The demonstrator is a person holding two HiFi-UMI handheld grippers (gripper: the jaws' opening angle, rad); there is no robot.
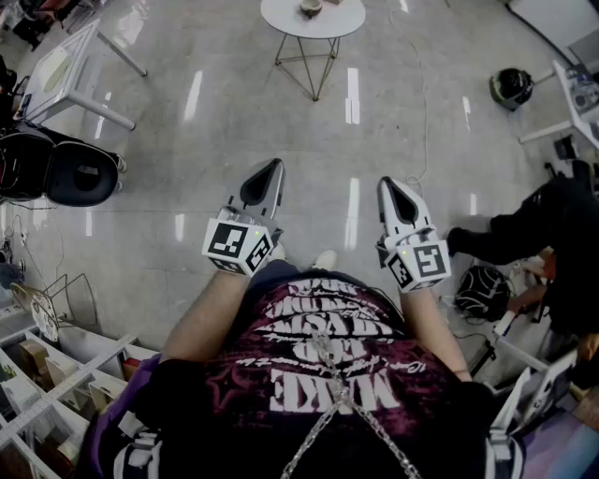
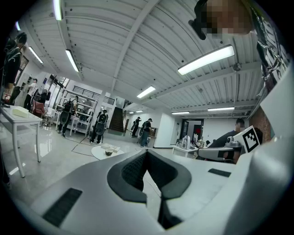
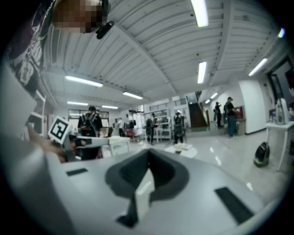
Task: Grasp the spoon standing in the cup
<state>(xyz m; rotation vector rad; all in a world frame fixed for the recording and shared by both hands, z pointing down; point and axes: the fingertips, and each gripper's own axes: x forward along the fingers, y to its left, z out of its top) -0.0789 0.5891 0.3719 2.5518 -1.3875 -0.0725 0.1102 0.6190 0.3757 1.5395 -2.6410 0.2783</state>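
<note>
I hold both grippers out in front of me, above the bare floor (image 1: 187,122). The left gripper (image 1: 277,166) has its fingers (image 2: 131,172) brought together so that the tips meet, and they have hold of nothing. Its own view shows only floor through the slit behind the dark pads. The right gripper (image 1: 386,183) is the same: its fingers (image 3: 163,172) are closed tip to tip with nothing between them. The two grippers sit side by side, apart from each other, both pointing away from my body.

The cup (image 1: 310,7) stands on a round white desk (image 1: 281,19), well ahead of both sets of fingers and roughly between the lines they point along. From the left gripper view the cup (image 2: 109,152) shows just left of the fingertips and far beyond them. From the right gripper view it (image 3: 178,150) shows just right of the tips, again far off. I cannot make out the spoon in any view; it is too small at this range. A flat pale thing lies on the desk beside the cup.

Well to the right of the right fingers a person in dark clothes (image 1: 547,234) is bent low near the floor.
</note>
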